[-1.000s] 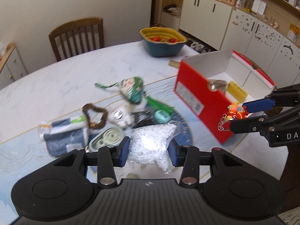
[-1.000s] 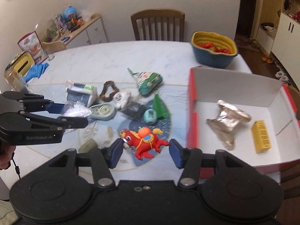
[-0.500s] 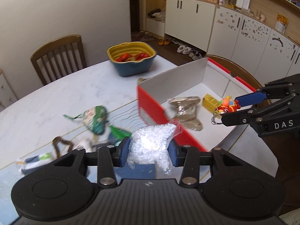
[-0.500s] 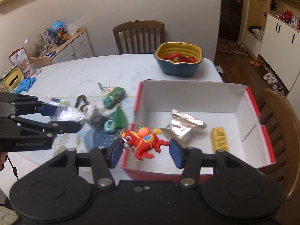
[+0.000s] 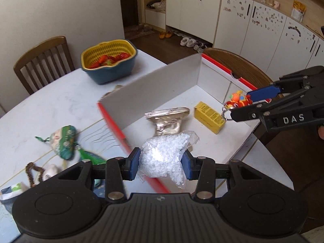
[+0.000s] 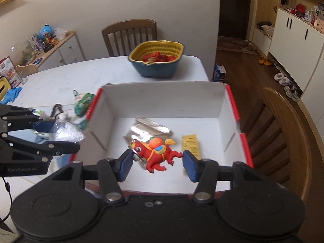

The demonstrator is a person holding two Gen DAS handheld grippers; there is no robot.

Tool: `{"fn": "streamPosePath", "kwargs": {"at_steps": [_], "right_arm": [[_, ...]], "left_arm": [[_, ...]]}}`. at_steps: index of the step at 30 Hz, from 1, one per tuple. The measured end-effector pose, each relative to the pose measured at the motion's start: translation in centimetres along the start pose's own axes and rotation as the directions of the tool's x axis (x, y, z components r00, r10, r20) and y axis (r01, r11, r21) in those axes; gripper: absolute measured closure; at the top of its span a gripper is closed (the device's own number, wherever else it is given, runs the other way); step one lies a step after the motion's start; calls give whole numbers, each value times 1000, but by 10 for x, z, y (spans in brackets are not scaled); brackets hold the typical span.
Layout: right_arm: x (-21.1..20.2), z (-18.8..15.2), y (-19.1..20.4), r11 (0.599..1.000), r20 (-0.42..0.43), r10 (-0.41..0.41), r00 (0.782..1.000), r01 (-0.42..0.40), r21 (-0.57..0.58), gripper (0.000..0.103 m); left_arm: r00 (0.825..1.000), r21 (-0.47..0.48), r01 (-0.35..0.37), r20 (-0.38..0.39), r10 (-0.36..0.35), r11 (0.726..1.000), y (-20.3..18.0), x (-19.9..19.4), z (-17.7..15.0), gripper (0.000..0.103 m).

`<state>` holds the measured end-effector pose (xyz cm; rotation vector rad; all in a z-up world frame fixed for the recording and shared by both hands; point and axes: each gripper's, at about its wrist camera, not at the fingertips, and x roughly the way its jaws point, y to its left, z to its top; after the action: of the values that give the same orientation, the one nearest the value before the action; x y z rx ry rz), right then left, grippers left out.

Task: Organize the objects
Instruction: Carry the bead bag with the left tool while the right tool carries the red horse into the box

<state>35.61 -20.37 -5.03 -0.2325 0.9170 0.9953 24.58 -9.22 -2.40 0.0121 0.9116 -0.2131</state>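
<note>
My left gripper is shut on a clear bag of white beads, held above the near left edge of the red-rimmed white box. My right gripper is shut on a red toy horse keychain and hangs over the inside of the box. The right gripper with the horse also shows at the right of the left wrist view. On the box floor lie a shiny foil pouch and a yellow packet. The left gripper holds the bead bag just left of the box.
Left of the box on the marble table lie a green patterned pouch, a brown bead bracelet and other small items. A yellow-and-blue basket with red things stands behind the box. Wooden chairs stand close around the table.
Both grippers have swept right from over the loose items to the box, each still holding its object. The horse now hangs over the box's inside; the bead bag is at its left edge.
</note>
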Motion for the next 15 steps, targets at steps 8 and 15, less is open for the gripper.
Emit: {"fn": "streamPosePath", "kwargs": {"at_steps": [8,15], "right_arm": [[24,11,-32,1000,-22,-16,1000,16,5,51],[60,28,-41,999,-55,-10,998,8,-33,51]], "left_arm": [[996,12,7,-92,-6,1000,-21,45,17,61],[986,39,3,-168,4,999,-33,80,23,61]]}}
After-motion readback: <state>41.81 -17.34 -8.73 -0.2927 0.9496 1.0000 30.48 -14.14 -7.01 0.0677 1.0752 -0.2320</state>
